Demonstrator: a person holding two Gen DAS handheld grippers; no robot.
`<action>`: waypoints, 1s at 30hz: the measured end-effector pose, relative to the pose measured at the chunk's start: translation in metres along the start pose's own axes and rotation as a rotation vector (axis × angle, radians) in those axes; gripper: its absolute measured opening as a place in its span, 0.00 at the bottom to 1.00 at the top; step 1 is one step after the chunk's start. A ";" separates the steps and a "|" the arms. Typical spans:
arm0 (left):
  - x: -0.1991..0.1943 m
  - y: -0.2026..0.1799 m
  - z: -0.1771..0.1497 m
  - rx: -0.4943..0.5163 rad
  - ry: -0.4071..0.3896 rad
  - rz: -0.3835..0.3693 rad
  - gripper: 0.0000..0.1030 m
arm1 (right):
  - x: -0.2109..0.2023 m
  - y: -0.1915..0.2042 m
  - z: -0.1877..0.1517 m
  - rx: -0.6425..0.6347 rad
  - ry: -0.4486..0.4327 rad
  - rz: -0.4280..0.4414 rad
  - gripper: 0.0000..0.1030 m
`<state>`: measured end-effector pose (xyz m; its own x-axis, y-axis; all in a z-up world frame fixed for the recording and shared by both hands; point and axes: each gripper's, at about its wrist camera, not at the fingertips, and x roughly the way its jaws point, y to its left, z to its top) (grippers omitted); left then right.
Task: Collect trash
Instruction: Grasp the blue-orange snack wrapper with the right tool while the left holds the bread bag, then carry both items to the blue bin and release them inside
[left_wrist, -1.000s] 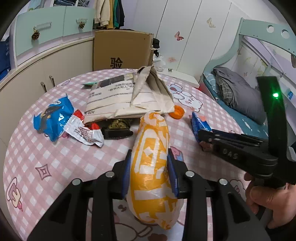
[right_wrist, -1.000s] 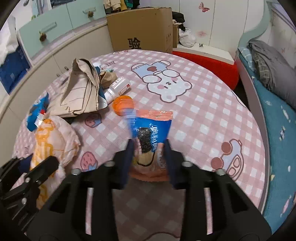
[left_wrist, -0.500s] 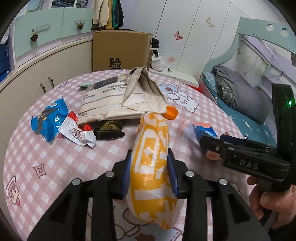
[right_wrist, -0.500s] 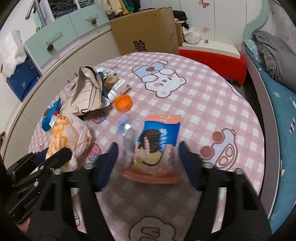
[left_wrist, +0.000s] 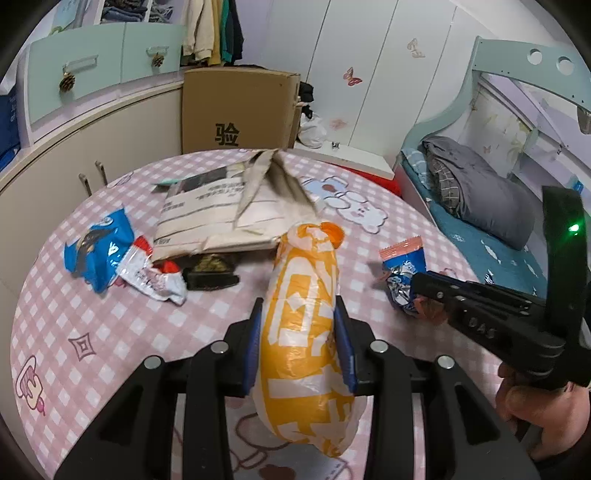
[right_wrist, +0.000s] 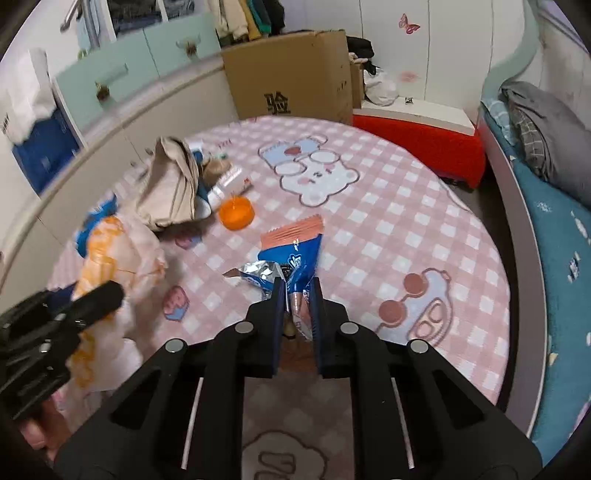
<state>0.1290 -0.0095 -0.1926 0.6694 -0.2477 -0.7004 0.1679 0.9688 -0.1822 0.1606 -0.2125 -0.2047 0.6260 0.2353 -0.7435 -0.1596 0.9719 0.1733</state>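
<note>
Left gripper (left_wrist: 298, 336) holds the orange plastic bag (left_wrist: 306, 332); right gripper (right_wrist: 297, 295) pinches the blue snack wrapper (right_wrist: 295, 254) above the table (right_wrist: 406, 229).

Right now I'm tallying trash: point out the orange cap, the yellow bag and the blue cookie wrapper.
orange cap (right_wrist: 236, 213), right wrist view, its open top.
yellow bag (left_wrist: 303, 295), left wrist view, its printed middle.
blue cookie wrapper (right_wrist: 295, 254), right wrist view, its blue face.

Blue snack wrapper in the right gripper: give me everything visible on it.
The wrapper is a glossy blue foil packet with an orange-pink crimped far end and a dark cookie picture. Its near end is pinched in the shut right gripper, the far end pointing away over the table. A torn flap shows silver lining on its left. Whether it touches the cloth cannot be told.
</note>
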 end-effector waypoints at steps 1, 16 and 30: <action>0.000 -0.002 0.001 0.003 -0.001 -0.004 0.34 | -0.003 -0.004 0.001 0.010 -0.005 0.009 0.13; -0.006 -0.066 0.023 0.085 -0.031 -0.071 0.34 | -0.069 -0.074 0.001 0.171 -0.141 0.101 0.13; 0.056 -0.245 0.022 0.262 0.080 -0.294 0.34 | -0.133 -0.250 -0.067 0.476 -0.234 -0.102 0.13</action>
<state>0.1406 -0.2611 -0.1719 0.5083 -0.5040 -0.6983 0.5296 0.8224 -0.2081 0.0659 -0.4878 -0.1929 0.7820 0.0831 -0.6177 0.2401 0.8744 0.4216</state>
